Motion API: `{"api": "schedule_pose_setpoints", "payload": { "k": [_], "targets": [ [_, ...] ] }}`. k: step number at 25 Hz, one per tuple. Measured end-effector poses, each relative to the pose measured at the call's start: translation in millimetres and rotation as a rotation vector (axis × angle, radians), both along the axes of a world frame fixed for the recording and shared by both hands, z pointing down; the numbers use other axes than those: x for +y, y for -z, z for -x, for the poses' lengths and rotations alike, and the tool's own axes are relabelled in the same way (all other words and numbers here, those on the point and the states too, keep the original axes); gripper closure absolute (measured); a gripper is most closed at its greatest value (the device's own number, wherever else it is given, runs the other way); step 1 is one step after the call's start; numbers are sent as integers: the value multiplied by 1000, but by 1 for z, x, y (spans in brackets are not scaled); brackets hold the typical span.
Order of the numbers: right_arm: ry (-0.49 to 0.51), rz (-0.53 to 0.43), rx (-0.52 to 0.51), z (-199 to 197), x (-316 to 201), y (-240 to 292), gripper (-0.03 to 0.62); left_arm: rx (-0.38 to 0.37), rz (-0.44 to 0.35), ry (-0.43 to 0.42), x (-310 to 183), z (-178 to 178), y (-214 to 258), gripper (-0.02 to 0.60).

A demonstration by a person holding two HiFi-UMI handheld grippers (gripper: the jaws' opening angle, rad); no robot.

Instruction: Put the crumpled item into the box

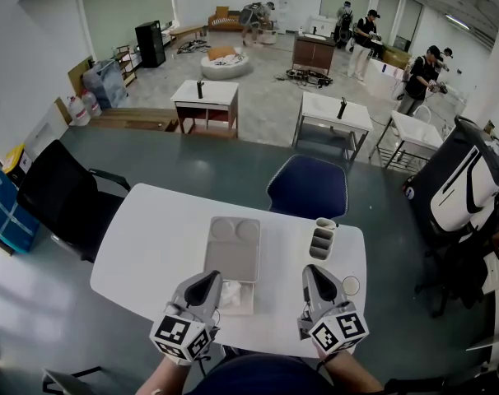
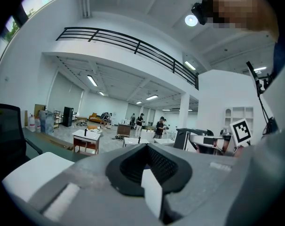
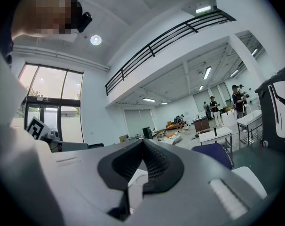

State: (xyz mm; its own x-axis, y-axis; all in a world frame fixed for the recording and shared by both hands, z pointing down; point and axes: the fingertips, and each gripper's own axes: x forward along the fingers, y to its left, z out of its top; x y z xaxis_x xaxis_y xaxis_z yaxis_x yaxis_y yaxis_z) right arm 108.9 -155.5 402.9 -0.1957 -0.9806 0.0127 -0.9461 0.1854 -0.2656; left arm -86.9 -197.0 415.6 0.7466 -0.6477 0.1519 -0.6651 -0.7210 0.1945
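Observation:
A crumpled white item (image 1: 234,296) lies at the near end of the flat beige box (image 1: 233,253) in the middle of the white table (image 1: 151,245). Whether it rests inside a compartment I cannot tell. My left gripper (image 1: 207,277) hovers just left of the crumpled item, with its jaws shut and nothing in them. My right gripper (image 1: 314,271) is held to the right of the box, also shut and empty. In the left gripper view the left gripper (image 2: 145,147) points out over the room, as does the right gripper (image 3: 142,142) in the right gripper view. Neither gripper view shows the box.
A small grey organiser (image 1: 322,239) stands right of the box, with a small round object (image 1: 351,285) near the table's right edge. A blue chair (image 1: 309,186) is behind the table and a black chair (image 1: 60,196) to its left. Several people stand far back in the room.

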Motion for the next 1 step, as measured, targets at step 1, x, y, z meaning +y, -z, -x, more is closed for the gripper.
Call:
{"api": "schedule_pose_setpoints", "payload": {
  "k": [1],
  "targets": [
    [1,0,0,1,0,0,592,-1,0,0,0,0,-1,580]
  ]
}}
